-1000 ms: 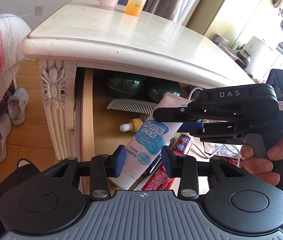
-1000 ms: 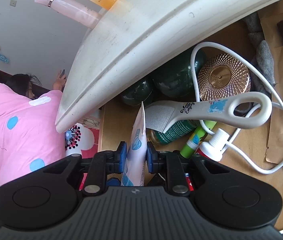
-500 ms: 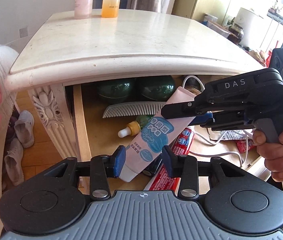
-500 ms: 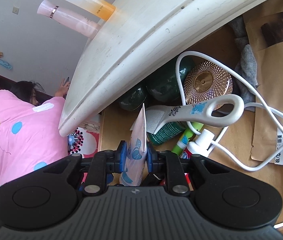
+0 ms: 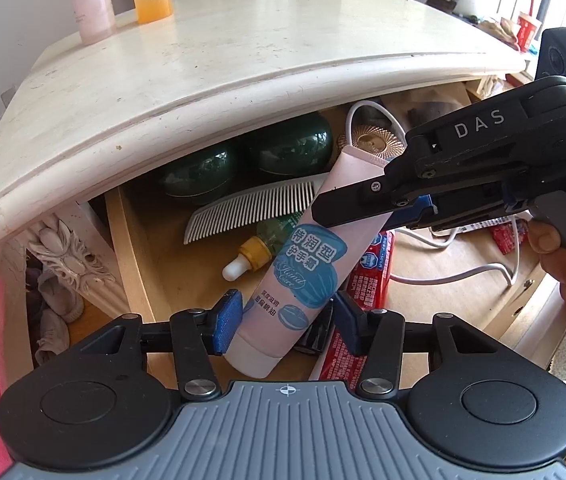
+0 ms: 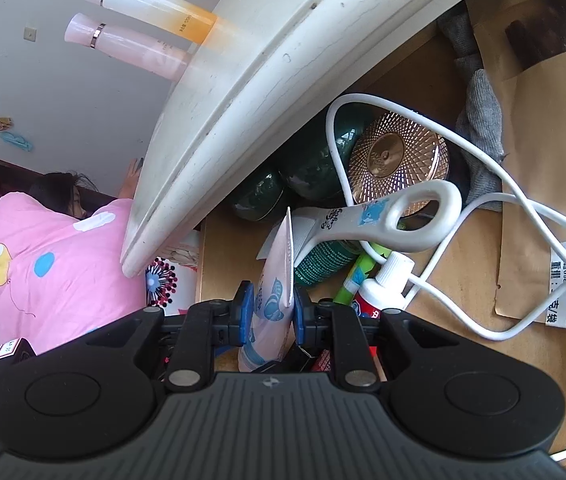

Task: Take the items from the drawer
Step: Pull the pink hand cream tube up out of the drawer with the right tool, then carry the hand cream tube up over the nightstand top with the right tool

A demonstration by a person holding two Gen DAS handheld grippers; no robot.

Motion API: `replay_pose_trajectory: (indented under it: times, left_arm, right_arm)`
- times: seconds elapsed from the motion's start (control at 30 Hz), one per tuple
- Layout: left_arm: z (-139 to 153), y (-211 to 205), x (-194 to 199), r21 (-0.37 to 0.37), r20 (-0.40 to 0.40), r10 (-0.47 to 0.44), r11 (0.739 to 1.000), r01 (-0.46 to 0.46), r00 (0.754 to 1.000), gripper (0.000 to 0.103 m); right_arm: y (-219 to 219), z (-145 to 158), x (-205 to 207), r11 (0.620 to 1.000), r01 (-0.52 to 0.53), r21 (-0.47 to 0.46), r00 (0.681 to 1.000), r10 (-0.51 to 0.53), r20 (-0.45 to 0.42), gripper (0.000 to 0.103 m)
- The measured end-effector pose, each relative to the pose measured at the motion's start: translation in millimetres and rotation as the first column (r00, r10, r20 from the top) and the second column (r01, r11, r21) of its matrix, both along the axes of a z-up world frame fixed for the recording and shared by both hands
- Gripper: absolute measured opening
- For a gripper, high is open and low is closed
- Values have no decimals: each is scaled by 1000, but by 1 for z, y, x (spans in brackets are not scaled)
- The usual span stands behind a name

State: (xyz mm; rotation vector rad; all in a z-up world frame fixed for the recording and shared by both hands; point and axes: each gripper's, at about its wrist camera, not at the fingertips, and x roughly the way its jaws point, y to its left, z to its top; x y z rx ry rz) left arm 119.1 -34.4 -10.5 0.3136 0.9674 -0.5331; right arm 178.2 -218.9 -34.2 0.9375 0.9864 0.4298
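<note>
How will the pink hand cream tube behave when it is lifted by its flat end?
The pink tube probably flexes: the right gripper pinches its thin crimped end. Its glossy skin may slip. The cap end hangs lowest between the open left gripper pads, so it may swing.

Black grippers (image 5: 287,320), blue-padded jaws, apparently.

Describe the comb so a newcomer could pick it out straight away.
Look into the open drawer under the cream tabletop. In front of two dark green jars lies the white comb, the only thing there with a row of fine teeth.
</note>
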Motion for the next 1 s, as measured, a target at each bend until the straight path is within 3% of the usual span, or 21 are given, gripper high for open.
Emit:
replay_pose_trajectory:
  times: [0.2, 0.43, 1.0]
  left_arm:
    - [-6, -5, 2, 67, -19, -3, 998, 4, 1000, 52]
    - [-6, -5, -5, 62, 1, 25, 998, -25, 1000, 49]
    - [16, -3, -35, -57, 71, 121, 991, -118, 990, 45]
  right_arm:
    - [0, 0, 0, 1000, -13, 24, 1000, 13, 12, 21]
    - [1, 2, 0, 999, -21, 29, 999, 20, 28, 21]
    - [13, 48, -20, 996, -50, -78, 979, 64, 191, 20]
